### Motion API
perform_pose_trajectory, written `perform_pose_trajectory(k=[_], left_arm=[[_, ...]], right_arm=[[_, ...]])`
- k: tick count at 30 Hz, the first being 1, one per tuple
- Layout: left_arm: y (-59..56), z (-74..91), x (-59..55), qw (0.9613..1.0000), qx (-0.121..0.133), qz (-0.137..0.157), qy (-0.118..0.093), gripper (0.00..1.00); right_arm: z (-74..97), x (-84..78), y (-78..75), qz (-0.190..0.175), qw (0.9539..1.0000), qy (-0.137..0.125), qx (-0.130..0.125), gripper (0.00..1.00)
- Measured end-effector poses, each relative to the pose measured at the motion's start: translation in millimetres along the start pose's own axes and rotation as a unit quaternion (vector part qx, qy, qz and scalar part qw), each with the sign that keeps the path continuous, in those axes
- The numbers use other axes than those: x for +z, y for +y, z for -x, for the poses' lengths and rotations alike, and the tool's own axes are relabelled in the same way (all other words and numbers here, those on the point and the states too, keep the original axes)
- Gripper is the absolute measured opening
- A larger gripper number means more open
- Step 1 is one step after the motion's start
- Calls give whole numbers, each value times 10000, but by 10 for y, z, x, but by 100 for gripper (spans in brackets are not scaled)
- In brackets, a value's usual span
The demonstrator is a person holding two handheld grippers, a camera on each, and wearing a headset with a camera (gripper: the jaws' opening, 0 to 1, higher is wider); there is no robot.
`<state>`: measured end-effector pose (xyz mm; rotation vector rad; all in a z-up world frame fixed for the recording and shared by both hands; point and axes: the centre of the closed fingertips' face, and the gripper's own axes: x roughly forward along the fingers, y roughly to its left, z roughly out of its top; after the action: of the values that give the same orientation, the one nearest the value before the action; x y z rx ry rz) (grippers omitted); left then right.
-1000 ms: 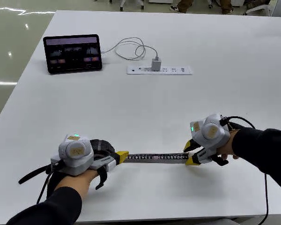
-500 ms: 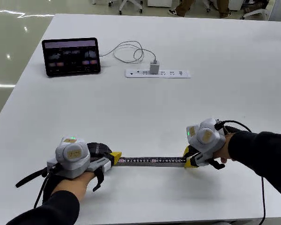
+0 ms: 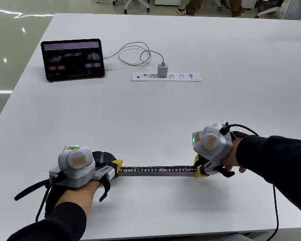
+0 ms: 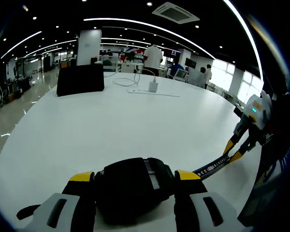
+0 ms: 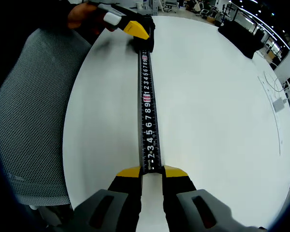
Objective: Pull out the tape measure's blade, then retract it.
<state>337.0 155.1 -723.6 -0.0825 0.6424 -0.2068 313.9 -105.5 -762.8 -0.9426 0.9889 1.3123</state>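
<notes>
Left gripper (image 4: 135, 177) clamps the hard case (image 4: 135, 193); right gripper (image 5: 147, 172) pinches the probably springy, thin blade (image 5: 146, 111) at its right tip.

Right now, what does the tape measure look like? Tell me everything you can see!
The tape measure has a rounded black case, clamped between the yellow-tipped jaws of the left gripper and sitting on the white table. Its blade is pulled out: dark, with white numbers and one red mark, stretched straight and low along the table. The right gripper pinches the blade's free end. The case looks like plastic or rubber; I cannot tell which.
</notes>
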Motion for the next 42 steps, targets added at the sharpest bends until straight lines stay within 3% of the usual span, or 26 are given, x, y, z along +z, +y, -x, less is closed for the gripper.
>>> perform_pose_trajectory(k=[6, 42], left_arm=[[-3, -6, -13, 9995, 88, -291, 96, 61], [6, 3, -27, 9997, 34, -195, 128, 60]], right_arm=[[2, -11, -8, -148, 9998, -105, -22, 11], [-46, 147, 9, -15, 9998, -211, -34, 11]])
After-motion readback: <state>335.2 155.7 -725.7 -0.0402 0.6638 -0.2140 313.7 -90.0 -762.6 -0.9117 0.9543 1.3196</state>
